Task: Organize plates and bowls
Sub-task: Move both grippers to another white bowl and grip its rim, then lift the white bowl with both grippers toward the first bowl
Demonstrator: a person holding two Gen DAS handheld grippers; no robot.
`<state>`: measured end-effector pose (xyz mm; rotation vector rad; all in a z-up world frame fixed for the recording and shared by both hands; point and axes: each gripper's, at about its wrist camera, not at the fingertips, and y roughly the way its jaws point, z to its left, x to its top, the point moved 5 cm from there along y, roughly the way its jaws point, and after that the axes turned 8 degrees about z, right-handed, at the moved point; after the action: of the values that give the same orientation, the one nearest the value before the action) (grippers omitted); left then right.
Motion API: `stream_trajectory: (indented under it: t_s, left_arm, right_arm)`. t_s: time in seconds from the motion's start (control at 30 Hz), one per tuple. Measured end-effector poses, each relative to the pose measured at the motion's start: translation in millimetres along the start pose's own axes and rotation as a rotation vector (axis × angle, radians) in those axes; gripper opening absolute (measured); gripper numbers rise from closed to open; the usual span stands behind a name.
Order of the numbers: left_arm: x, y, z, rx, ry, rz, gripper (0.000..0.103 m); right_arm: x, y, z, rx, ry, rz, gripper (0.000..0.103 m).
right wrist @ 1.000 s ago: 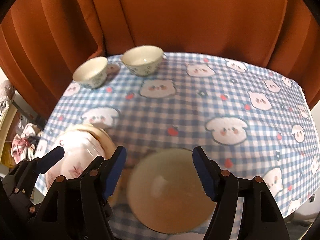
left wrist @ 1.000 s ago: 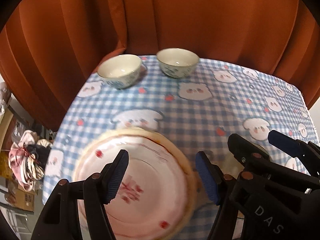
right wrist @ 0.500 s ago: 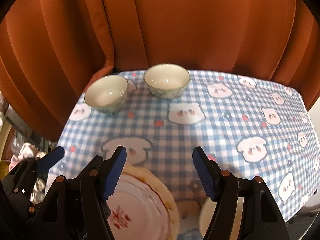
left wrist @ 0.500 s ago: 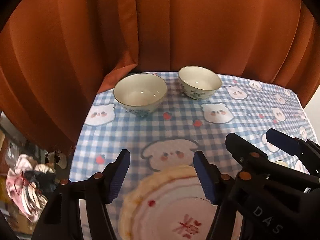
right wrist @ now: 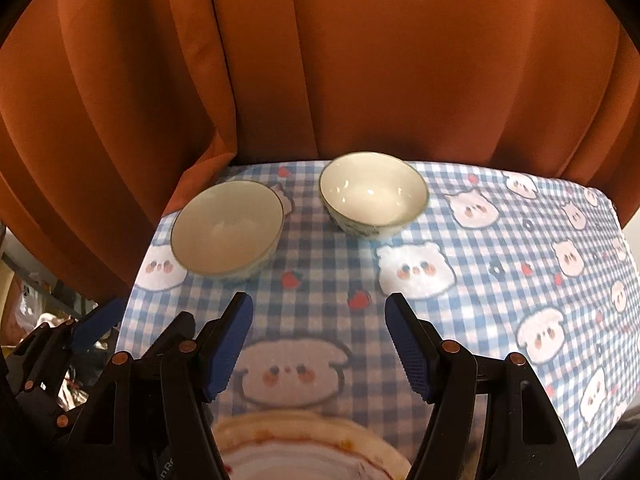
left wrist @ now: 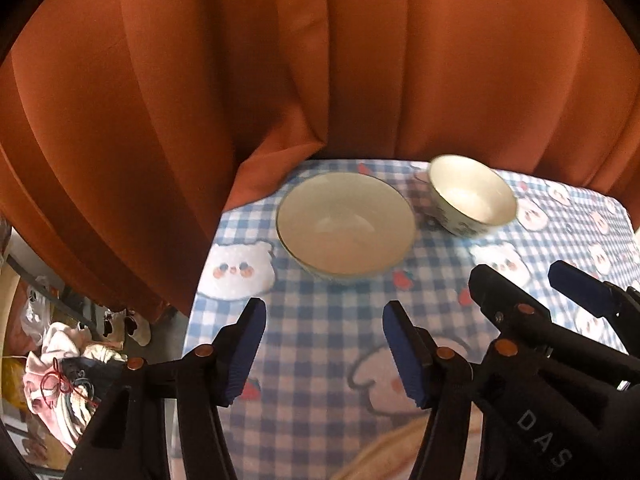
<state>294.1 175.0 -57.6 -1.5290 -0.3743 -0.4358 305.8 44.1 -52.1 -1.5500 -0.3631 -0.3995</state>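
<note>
A rust-orange curtain (right wrist: 360,72) hung behind the worktop (right wrist: 500,240), which wore a blue checked cloth printed with white bears. At the worktop's near edge lay a pink-patterned plate (right wrist: 304,452), partly cut off. At the far edge two empty pale bowls stood near each other but apart: the left bowl (left wrist: 346,226) and the right bowl (left wrist: 474,196). The left gripper (left wrist: 324,350) had just been closing, its fingers spread with nothing between them. The right gripper (right wrist: 320,346) had its fingers spread and empty too.

Dim, warm indoor light; soft glare inside the bowls (right wrist: 374,196); motion blur throughout; fisheye bending and dark vignette at corners.
</note>
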Motion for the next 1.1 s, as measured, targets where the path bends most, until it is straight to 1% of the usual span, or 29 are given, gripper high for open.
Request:
stream_trajectory:
  t_s: [0.1, 0.3, 0.33, 0.43, 0.5, 0.57, 0.63, 0.73, 0.8, 0.83, 0.9, 0.97, 1.03, 1.1]
  left_arm:
    - [14, 11, 7, 0.027, -0.014, -0.001, 0.063]
    - [39, 38, 16, 0.054, -0.031, 0.013, 0.062]
    - [42, 43, 17, 0.055, -0.033, 0.018, 0.061]
    - [49, 58, 21, 0.047, -0.043, 0.031, 0.053]
    - [53, 66, 22, 0.050, -0.049, 0.042, 0.052]
    - [58, 74, 23, 0.064, -0.049, 0.043, 0.048]
    - [63, 83, 24, 0.069, -0.053, 0.053, 0.047]
    - [68, 92, 26, 0.074, -0.060, 0.061, 0.042]
    - [70, 98, 27, 0.073, -0.063, 0.067, 0.040]
    - [71, 101, 27, 0.070, -0.065, 0.070, 0.038]
    - [74, 107, 28, 0.065, -0.071, 0.080, 0.037]
    - [76, 111, 29, 0.060, -0.073, 0.090, 0.032]
    - [78, 113, 28, 0.060, -0.071, 0.095, 0.028]
    - [80, 113, 28, 0.075, -0.074, 0.094, 0.027]
  right_arm:
    - [13, 14, 5, 0.024, 0.001, -0.001, 0.072]
    - [44, 48, 16, 0.060, 0.000, 0.018, 0.071]
    - [47, 52, 17, 0.067, -0.002, 0.023, 0.070]
    - [56, 70, 24, 0.080, -0.013, 0.039, 0.068]
    - [60, 79, 27, 0.090, -0.018, 0.049, 0.065]
    - [65, 89, 30, 0.096, -0.020, 0.060, 0.054]
    - [70, 97, 33, 0.085, -0.022, 0.066, 0.050]
    - [76, 112, 33, 0.100, -0.015, 0.083, 0.044]
    - [78, 119, 33, 0.104, -0.016, 0.087, 0.038]
    - [79, 123, 33, 0.103, -0.016, 0.089, 0.033]
    - [79, 129, 33, 0.103, -0.014, 0.096, 0.027]
    - [81, 135, 32, 0.103, -0.013, 0.101, 0.027]
    - [82, 140, 30, 0.101, -0.011, 0.105, 0.024]
    - [83, 144, 29, 0.095, -0.012, 0.110, 0.021]
